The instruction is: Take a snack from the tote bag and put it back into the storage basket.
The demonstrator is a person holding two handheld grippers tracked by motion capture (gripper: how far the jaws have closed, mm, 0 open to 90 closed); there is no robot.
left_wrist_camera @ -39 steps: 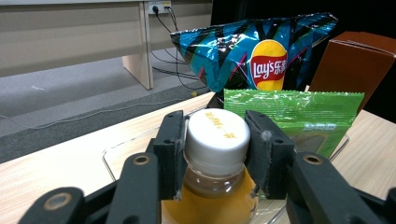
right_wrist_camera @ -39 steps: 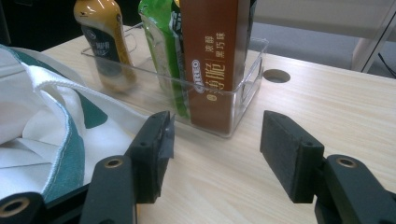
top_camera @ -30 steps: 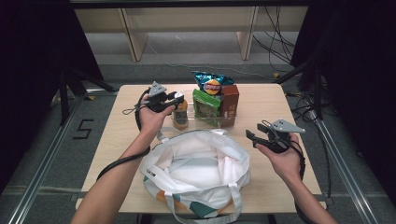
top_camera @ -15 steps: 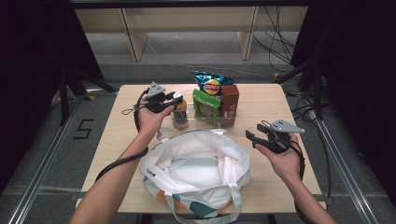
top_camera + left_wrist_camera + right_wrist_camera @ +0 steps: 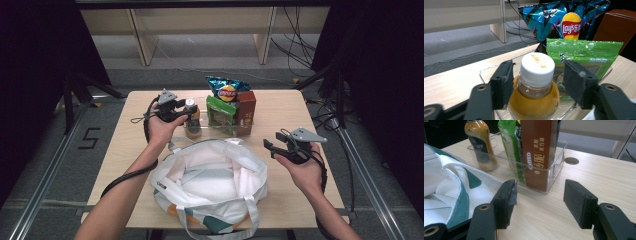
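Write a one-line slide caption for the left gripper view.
Left tongs, jaws just opened, straddle the white-capped orange drink bottle in the clear tray, without gripping it, before green and blue snack bags.

Bright table, dark surroundings, soft close-up blur

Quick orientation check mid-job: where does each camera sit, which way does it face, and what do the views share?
High view: above the person's side, facing forward and down on the table; both forearms, left gripper, right gripper.
Left gripper view: along its jaws, which have just been opening, astride the bottle.
Right gripper view: along its open jaws toward the clear bin beside the bag.
Shared: bottle, green packet, brown box.
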